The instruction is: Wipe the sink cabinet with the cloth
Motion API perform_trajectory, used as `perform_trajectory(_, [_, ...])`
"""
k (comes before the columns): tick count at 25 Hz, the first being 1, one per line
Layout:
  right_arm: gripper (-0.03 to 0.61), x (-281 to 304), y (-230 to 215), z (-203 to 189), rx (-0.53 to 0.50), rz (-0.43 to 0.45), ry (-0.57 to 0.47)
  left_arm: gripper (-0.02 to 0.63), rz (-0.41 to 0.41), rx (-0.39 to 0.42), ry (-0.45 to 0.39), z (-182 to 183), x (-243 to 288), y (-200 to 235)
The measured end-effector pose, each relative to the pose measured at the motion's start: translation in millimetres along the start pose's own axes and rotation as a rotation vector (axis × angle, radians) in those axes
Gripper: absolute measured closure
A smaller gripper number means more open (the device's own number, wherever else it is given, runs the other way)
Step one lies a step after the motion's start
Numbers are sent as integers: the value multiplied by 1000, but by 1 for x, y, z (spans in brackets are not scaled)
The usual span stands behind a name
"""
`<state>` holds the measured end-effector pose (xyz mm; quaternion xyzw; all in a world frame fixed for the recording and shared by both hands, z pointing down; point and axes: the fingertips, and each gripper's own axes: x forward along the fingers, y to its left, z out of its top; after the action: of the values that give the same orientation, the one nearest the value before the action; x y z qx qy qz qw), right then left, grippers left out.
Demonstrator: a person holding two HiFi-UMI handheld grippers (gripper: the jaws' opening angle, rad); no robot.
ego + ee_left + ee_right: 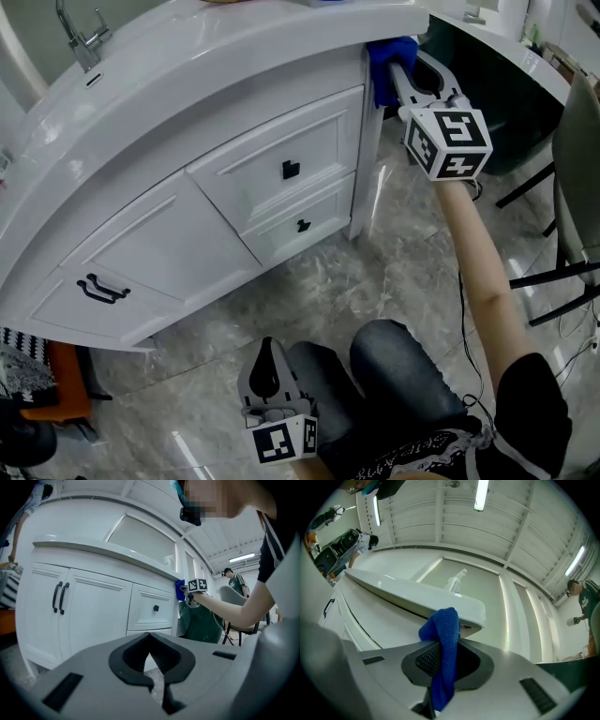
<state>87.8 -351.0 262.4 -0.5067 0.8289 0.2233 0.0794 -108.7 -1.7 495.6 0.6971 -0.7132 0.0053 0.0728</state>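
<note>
On my left, the glossy white panelled sink cabinet (187, 234) carries curved black bar handles (101, 289) on its door and a square black knob (292, 170) on a drawer. My left gripper (267, 361) hangs low over the veined grey stone floor (375, 281), its ribbed jaws closed on nothing. Further right, my right gripper (412, 80) pinches a fuzzy blue terry cloth (386, 61), which is pressed against the cabinet's right corner just under the smooth countertop rim (234, 66).

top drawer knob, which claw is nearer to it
Right. The right claw holds the blue cloth at the corner of the cabinet, just up and right of the top drawer knob. The left claw hangs shut by the person's knees, off the cabinet.
</note>
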Motion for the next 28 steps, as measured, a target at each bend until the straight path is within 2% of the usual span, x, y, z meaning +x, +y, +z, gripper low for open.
perform_trajectory(7, [518, -4, 4, -10, -11, 2, 16, 609, 17, -2, 3, -2, -4, 8])
perform_trajectory(28, [518, -26, 24, -72, -31, -5, 56, 609, 23, -2, 24, -11, -8, 8])
